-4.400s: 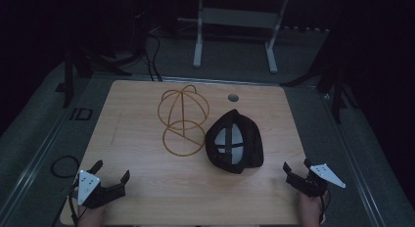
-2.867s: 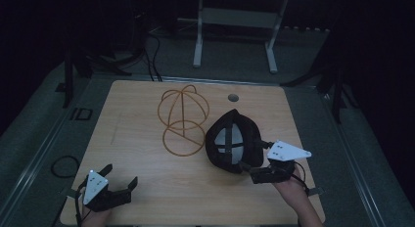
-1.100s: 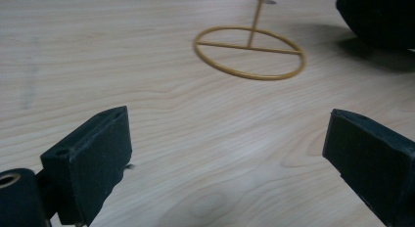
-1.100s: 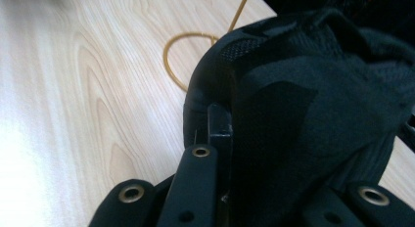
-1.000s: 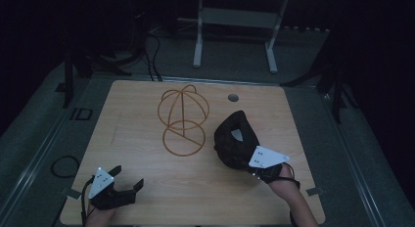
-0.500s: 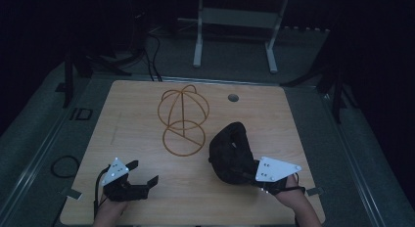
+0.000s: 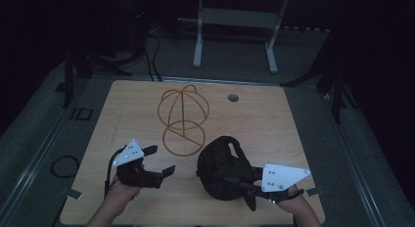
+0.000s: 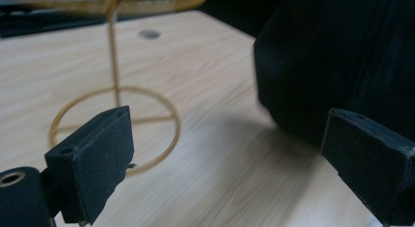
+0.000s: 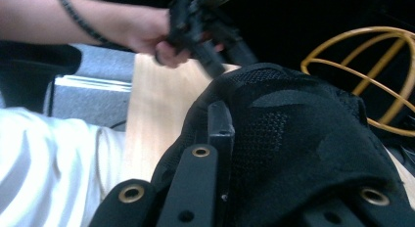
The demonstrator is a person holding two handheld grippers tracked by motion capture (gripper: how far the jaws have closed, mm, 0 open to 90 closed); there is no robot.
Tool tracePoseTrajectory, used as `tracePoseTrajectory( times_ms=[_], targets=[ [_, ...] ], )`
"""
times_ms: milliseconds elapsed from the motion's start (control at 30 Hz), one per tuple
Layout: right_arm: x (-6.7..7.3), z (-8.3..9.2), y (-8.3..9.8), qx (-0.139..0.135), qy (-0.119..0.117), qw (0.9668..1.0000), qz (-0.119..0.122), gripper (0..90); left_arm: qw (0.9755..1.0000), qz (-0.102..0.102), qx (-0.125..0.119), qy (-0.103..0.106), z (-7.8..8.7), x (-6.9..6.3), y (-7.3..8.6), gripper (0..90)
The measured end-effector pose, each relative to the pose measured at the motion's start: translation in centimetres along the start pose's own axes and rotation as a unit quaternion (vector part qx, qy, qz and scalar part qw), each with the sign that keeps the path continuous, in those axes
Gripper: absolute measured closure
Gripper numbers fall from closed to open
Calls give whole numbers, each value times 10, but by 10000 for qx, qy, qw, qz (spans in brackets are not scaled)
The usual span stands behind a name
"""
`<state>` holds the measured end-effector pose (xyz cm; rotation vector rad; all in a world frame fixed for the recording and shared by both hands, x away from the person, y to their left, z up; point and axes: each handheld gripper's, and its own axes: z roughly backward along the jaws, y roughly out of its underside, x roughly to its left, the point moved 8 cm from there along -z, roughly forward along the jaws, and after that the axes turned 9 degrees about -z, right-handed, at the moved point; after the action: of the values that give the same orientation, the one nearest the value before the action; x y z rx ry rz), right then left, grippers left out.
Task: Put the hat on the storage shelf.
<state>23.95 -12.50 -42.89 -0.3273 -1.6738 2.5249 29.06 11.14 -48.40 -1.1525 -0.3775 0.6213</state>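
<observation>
- The right gripper [image 7: 247,190] has its jaws pinched on the black cap [image 7: 222,173], held above the table [image 7: 293,124].
- The left gripper [image 7: 161,161], jaws spread and empty, faces the cap (just beyond its right jaw).
- Next, I judge: seat it on the wire stand [image 7: 183,122].

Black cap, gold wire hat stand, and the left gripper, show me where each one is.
black cap [image 7: 220,166]: high view, on its dark crown.
gold wire hat stand [image 7: 183,139]: high view, on the ring base resting on the table.
left gripper [image 7: 160,161]: high view, midway between its open fingertips.
</observation>
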Motion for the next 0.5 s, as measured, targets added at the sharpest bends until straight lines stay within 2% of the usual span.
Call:
tracePoseTrajectory(
  times_ms=[100, 167, 233, 267, 333, 367, 433, 500],
  targets=[
    [8, -4, -3, 23, -140, 9999, 98, 882, 9992, -8, -86, 383, -2, -7, -20, 69],
    [13, -6, -5, 36, -235, 9996, 142, 881, 9976, 21, -83, 685, -5, -12, -30, 72],
    [19, -9, -6, 67, -339, 9992, 210, 881, 9943, 99, -44, 1063, -9, -18, -38, 80],
    [21, -10, -7, 55, -383, 9990, 231, 881, 9932, 122, 2, 1155, -11, -21, -40, 88],
    [25, -12, -8, 73, -478, 9985, 271, 882, 9896, 195, 35, 1426, -14, -27, -45, 101],
    [25, -12, -8, 73, -478, 9985, 271, 882, 9896, 195, 35, 1426, -14, -27, -45, 101],
    [30, -16, -8, 137, -553, 9977, 354, 881, 9835, 208, 185, 1786, -18, -36, -47, 102],
    [31, -17, -8, 155, -578, 9975, 385, 881, 9830, 182, 210, 1813, -19, -38, -47, 102]
  ],
)
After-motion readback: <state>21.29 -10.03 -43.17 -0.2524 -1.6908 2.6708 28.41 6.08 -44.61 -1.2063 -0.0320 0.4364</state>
